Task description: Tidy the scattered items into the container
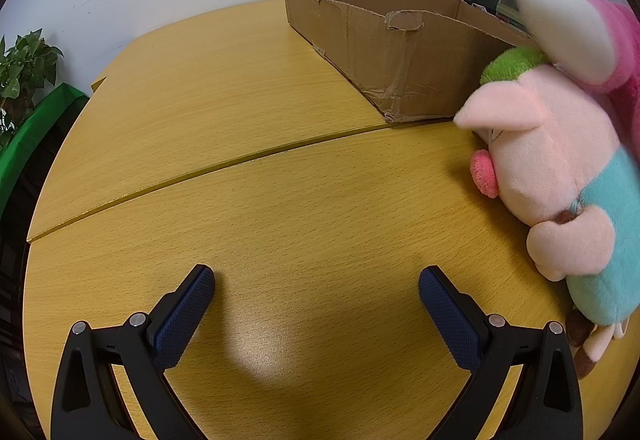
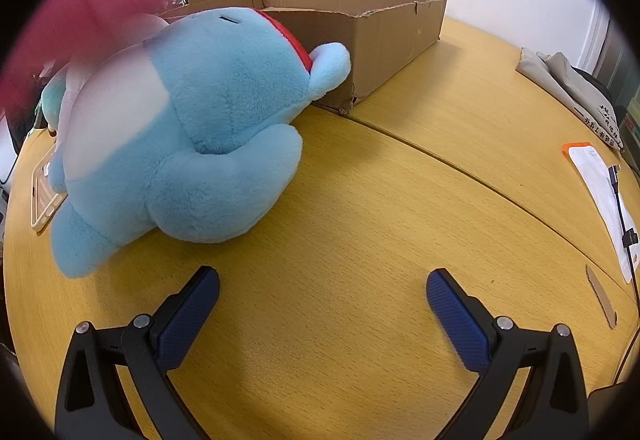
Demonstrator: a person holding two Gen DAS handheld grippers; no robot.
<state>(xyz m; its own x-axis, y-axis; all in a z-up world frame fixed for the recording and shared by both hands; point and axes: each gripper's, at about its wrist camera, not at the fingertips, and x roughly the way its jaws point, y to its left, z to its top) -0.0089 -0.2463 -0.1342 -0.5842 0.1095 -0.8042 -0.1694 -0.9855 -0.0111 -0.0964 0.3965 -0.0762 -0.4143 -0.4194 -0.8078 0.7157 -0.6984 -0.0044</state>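
A low cardboard box (image 1: 400, 51) stands at the back of the wooden table (image 1: 260, 207). A pink pig plush (image 1: 556, 175) in a teal top lies at the right of the left wrist view, with a blurred pink and white plush (image 1: 576, 27) above it. My left gripper (image 1: 316, 284) is open over bare table, left of the pig. In the right wrist view a big light-blue plush (image 2: 192, 143) lies on its side against the cardboard box (image 2: 384, 31). A blurred pink shape (image 2: 92, 11) covers the upper left. My right gripper (image 2: 322, 284) is open, below and right of the blue plush.
A potted plant (image 1: 24, 67) and a green cloth (image 1: 36, 131) are off the table's left edge. A clear phone case (image 2: 42, 195) lies left of the blue plush. At the right edge lie a white sheet (image 2: 600, 195), a cable (image 2: 624, 224), a folded garment (image 2: 572, 95) and a cardboard strip (image 2: 600, 296).
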